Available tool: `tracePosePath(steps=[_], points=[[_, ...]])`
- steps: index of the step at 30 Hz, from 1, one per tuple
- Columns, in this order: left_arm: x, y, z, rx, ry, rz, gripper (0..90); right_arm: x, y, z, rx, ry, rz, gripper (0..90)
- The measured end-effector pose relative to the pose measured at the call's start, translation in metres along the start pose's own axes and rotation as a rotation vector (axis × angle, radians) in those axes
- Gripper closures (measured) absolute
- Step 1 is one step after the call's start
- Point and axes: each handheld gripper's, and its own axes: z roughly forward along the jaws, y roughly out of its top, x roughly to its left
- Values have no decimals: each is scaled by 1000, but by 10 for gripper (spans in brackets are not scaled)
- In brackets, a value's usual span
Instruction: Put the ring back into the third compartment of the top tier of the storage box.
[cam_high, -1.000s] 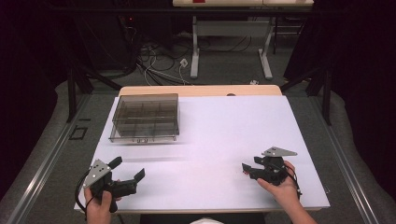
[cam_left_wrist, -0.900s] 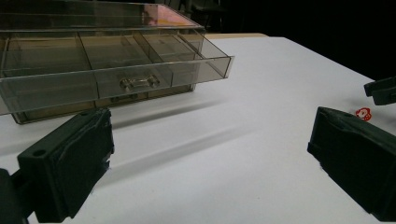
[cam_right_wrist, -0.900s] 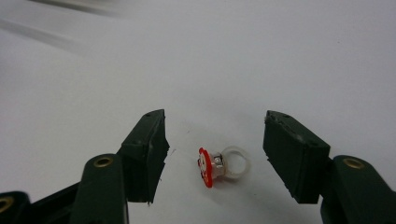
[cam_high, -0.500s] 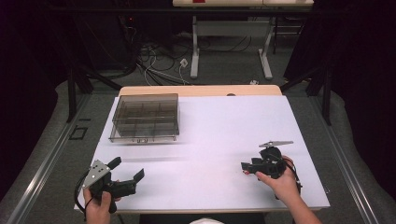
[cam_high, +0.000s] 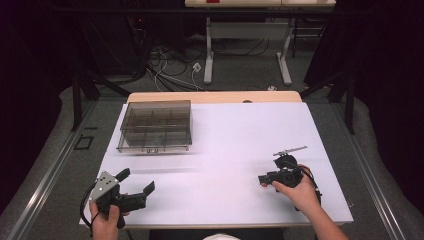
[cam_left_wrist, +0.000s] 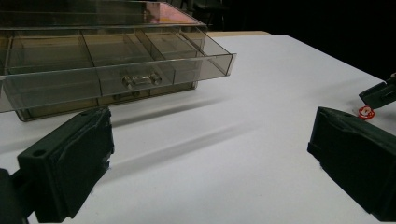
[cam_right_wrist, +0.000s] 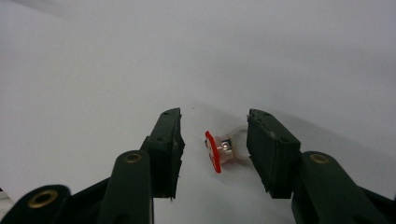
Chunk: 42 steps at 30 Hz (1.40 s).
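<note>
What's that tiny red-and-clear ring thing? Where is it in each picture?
High view: too small to make out, hidden at the right gripper tip.
Left gripper view: ring at right edge.
Right gripper view: ring between the jaws, untouched.
Shared landmark: white table.

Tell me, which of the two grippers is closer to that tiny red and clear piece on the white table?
Right. The right gripper has the small red and clear piece between its jaws, which have just been closing, not yet pressing it. The left gripper sits far across the table.
</note>
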Motion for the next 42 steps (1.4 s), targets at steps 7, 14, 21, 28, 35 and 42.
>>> tracePosePath(steps=[7, 14, 21, 28, 35, 42], points=[[0, 0, 0, 3, -1, 2, 2, -3, -1, 7, 16, -8, 1, 589], [0, 0, 0, 4, -2, 3, 2, -3, -2, 10, 18, -6, 5, 613], [0, 0, 0, 6, -3, 4, 2, -2, -3, 12, 40, -15, -7, 637], [0, 0, 0, 6, -3, 4, 2, -2, -3, 13, 41, -19, -5, 676], [0, 0, 0, 6, -3, 5, 2, -2, -3, 13, 43, -21, -11, 704], [0, 0, 0, 8, -3, 4, 2, -1, -3, 13, 39, -21, -19, 718]])
